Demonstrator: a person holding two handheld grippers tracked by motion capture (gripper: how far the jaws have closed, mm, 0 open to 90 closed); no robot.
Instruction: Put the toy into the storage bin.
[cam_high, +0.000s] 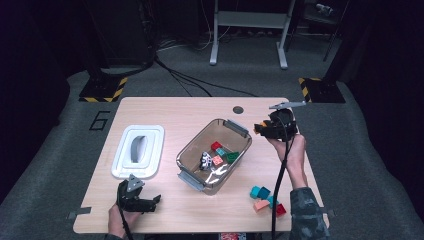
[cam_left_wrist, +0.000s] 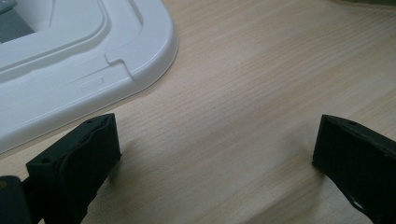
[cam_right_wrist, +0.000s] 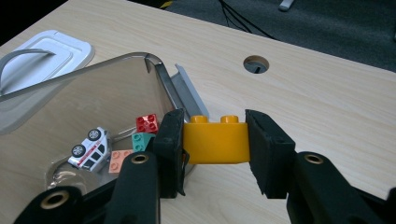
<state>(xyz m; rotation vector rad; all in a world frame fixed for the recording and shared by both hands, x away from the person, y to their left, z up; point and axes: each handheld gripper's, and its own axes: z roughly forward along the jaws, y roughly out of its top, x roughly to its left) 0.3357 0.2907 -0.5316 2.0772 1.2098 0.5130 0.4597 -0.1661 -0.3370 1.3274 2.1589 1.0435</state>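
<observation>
A clear plastic bin (cam_high: 191, 152) stands mid-table with several toy bricks and a small white toy car (cam_right_wrist: 88, 147) inside. My right gripper (cam_high: 261, 128) hovers just past the bin's right end, shut on a yellow brick (cam_right_wrist: 215, 139) pinched between both pads. At the table's near left corner my left gripper (cam_high: 150, 201) rests low over the wood, jaws wide apart with nothing between them (cam_left_wrist: 215, 149). The bin's white lid (cam_high: 138, 151) lies flat just beyond it.
Several loose bricks (cam_high: 267, 199), teal, salmon and red, lie near the front right beside the person's right forearm. A round cable hole (cam_high: 238, 109) sits near the table's far edge. Black cables trail from both grippers.
</observation>
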